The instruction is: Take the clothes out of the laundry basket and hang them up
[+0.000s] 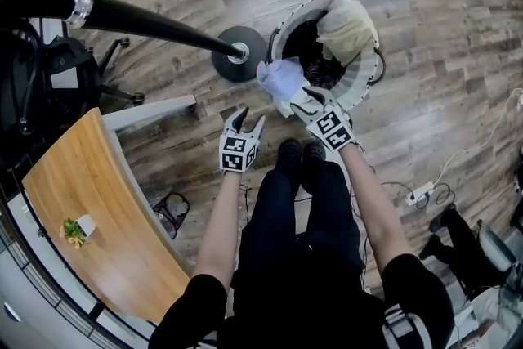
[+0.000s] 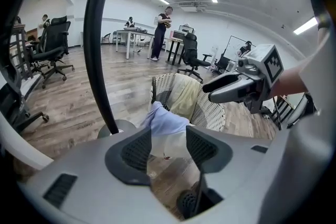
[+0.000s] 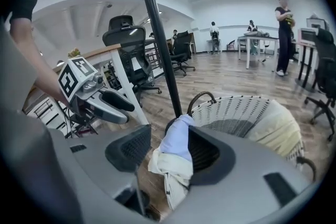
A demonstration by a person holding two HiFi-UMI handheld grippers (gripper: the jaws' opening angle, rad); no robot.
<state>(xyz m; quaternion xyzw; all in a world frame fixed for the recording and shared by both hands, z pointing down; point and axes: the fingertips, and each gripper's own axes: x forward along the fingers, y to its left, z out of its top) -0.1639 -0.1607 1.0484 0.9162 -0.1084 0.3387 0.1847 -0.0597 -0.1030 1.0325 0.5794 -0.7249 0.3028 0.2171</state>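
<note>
At basket [image 3: 236,107] rim | lavender garment [image 3: 176,144] between parted fingers [image 3: 210,152] of right gripper [image 3: 169,136] (touching one) | left gripper [image 2: 169,134] fingers [image 2: 137,152] parted, empty

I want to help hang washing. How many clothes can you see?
2: a pale blue garment draped over the basket's near rim, a cream garment over its far rim. More may hide inside.

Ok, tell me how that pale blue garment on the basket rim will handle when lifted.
Probably floppy: the pale blue garment sags in folds over the basket rim. Likely light: it looks thin. The cream cloth hanging under it may come along.
</note>
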